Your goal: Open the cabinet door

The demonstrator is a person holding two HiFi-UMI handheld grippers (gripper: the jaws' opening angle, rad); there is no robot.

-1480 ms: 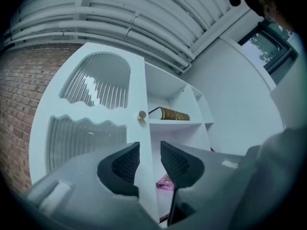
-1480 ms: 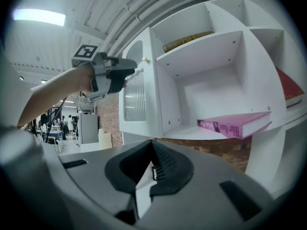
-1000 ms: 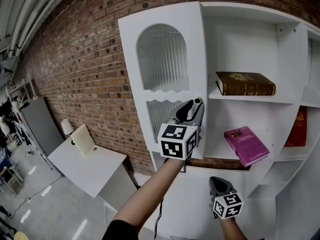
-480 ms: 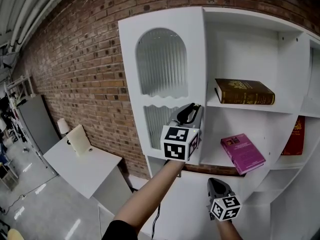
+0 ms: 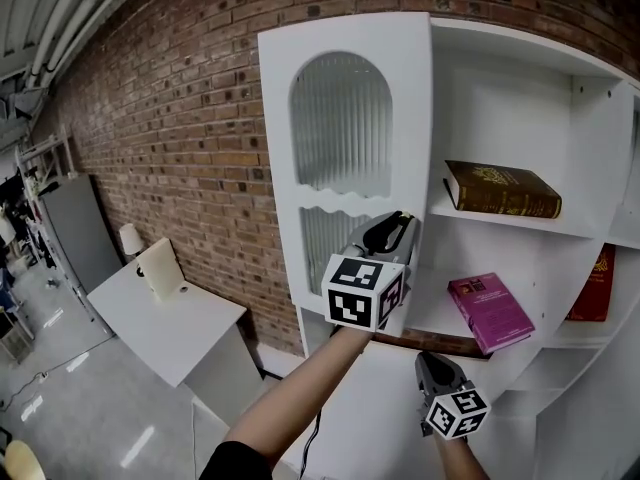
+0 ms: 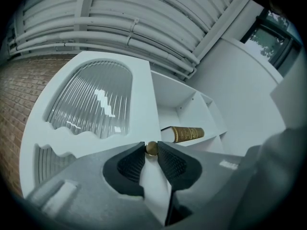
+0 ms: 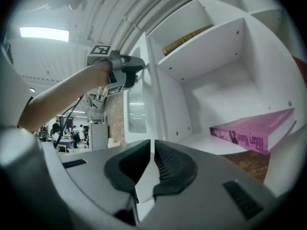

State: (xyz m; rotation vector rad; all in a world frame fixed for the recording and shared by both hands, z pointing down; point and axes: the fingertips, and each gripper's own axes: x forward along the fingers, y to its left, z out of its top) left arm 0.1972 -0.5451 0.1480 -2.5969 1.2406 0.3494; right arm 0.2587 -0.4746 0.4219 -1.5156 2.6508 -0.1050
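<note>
The white cabinet door has two ribbed glass panes and a small brass knob at its right edge. My left gripper is raised to that edge. Its jaws have just been closing, and in the left gripper view the left gripper has the knob pinched between its black tips. My right gripper hangs lower, in front of the cabinet's base, shut with nothing in it. The right gripper view looks past the right gripper up at the left gripper on the door's edge.
Open shelves to the right of the door hold a brown book, a pink book and a red book. A brick wall runs to the left. A white table stands low on the left.
The left jaws have narrowed onto the knob. The cabinet sits a little further right in the head view. The right gripper has barely shifted.
</note>
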